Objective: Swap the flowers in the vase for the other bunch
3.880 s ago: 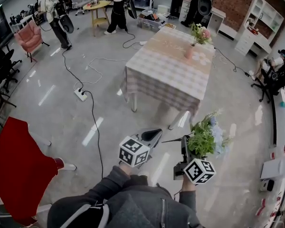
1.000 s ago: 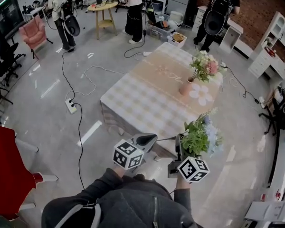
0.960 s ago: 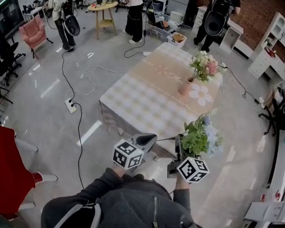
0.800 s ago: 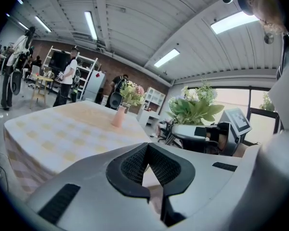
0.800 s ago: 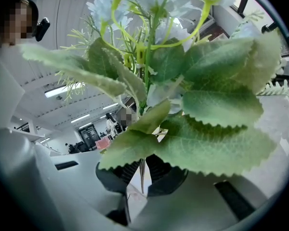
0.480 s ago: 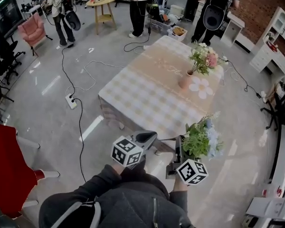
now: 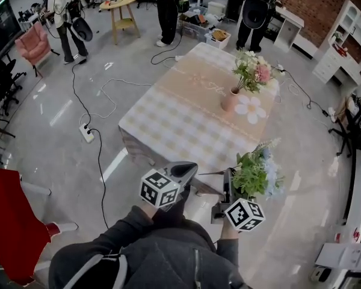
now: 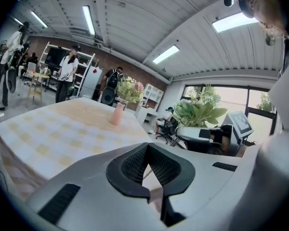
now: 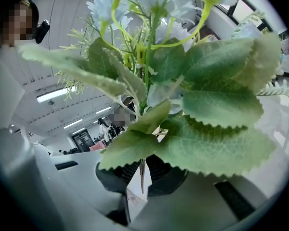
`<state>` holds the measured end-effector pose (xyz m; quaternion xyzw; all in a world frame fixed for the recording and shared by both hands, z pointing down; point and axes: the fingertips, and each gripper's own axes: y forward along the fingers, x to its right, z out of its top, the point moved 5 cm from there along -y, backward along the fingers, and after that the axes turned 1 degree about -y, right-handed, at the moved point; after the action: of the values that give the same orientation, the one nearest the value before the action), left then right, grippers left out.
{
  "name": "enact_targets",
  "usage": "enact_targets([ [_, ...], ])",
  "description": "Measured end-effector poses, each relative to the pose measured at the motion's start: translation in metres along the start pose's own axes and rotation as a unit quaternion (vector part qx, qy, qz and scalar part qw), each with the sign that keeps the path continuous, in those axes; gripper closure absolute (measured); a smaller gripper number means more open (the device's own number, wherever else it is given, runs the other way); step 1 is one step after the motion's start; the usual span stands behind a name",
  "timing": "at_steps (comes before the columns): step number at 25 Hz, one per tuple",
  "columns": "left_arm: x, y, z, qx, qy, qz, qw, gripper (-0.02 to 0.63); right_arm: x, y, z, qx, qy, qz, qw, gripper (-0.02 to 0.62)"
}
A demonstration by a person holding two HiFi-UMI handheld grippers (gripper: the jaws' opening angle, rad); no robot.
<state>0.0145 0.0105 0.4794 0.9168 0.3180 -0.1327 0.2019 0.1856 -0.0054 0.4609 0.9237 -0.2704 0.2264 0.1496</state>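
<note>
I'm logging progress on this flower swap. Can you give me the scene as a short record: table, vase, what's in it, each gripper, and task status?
table: table with a checked cloth, in front of the person
vase: pink vase, upright on the table's far right part
vase contents: pink and white flowers in it
left gripper: left gripper, jaws together, nothing between them
right gripper: right gripper, shut on the stem of the blue-white bunch
status: swap not yet begun; both grippers well short of the vase
</note>
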Motion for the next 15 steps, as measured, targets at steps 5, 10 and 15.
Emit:
enact_targets([
  [5,-0.024,0.009,0.028,0.007,0.004,-0.012,0.9999,0.597,-0.003,0.031,0.012,0.003,-0.001,-0.010,1.000,0.569],
  [10,-0.029,0.039,0.035,0.002,0.001,-0.016,0.9999,0.597,0.023,0.046,0.025,0.004,0.006,-0.019,1.000,0.569],
  [15,-0.054,0.064,0.054,-0.002,0.002,-0.021,0.9998,0.597,0.034,0.074,0.037,0.006,0.012,-0.028,1.000,0.569],
])
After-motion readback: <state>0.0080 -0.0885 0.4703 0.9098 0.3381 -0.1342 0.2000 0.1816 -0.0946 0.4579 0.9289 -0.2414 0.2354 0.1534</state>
